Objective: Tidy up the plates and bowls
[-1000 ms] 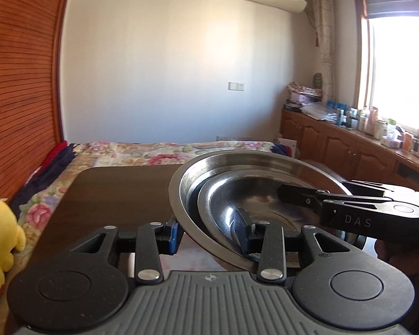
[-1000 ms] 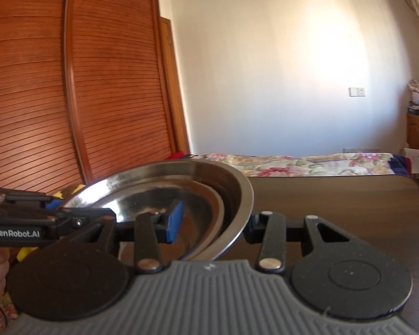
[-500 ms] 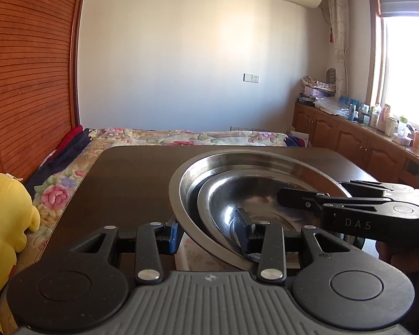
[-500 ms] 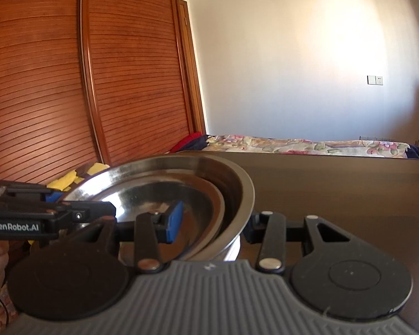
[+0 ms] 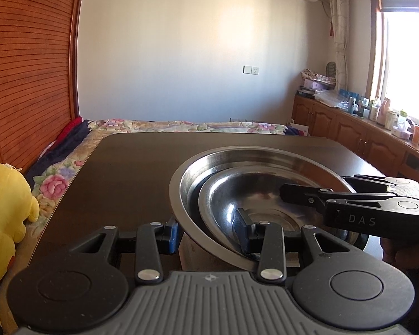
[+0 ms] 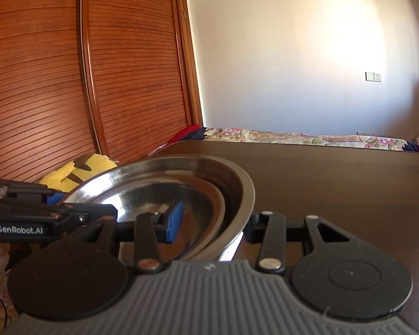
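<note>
Now the nested stack, a large steel bowl with a smaller steel bowl inside, is being held from both sides. The left gripper is clamped on the large bowl's near-left rim; the right gripper is clamped on its right rim. Compared with a second ago, the stack is being brought lower and further over the dark table, with more tabletop being seen beyond it. Whether the base is touching the table cannot be told. Set-down is judged close. A yellow plush toy is being seen left of the table.
</note>
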Demonstrator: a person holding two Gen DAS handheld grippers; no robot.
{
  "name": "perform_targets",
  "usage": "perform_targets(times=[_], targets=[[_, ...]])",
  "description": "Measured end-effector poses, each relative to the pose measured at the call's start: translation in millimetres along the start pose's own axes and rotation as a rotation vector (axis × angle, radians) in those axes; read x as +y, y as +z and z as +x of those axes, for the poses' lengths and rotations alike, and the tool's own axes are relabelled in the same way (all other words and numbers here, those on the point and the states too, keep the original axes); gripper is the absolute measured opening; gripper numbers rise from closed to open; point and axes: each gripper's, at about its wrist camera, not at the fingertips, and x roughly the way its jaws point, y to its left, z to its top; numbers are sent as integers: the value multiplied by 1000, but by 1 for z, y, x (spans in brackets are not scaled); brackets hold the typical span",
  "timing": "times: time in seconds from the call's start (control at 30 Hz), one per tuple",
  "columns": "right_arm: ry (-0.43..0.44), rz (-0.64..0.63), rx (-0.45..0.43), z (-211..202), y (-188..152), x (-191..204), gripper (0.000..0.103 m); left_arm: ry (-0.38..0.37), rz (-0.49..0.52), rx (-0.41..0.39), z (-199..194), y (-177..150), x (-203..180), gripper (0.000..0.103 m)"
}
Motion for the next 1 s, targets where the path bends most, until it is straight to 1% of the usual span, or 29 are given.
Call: perform_targets(times=[0.3,0.6,0.73,0.77,0.87,0.97,1.0], targets=[[-8,5,13,5,-4,0,46,-1,5,11,2,-1,-2,41],[-10,-26,8,10,-5,9,46,0,11,9,1,-3,-4,41],[-5,-17,8,8,-7,6,46,5,8,7,1,-4,-6,41],[-6,-13,8,7,-7,5,47,6,6,8,1,-4,-6,42],[-28,-18,-2,5,-7,4,57,14,3,9,2,-4,-6,44],[-41,-6,-3,3,-6,1,58,23,-2,12,3,-4,-4,49],[-45,-5,-3,3,-7,0,59,26,-3,12,3,-4,-4,52]])
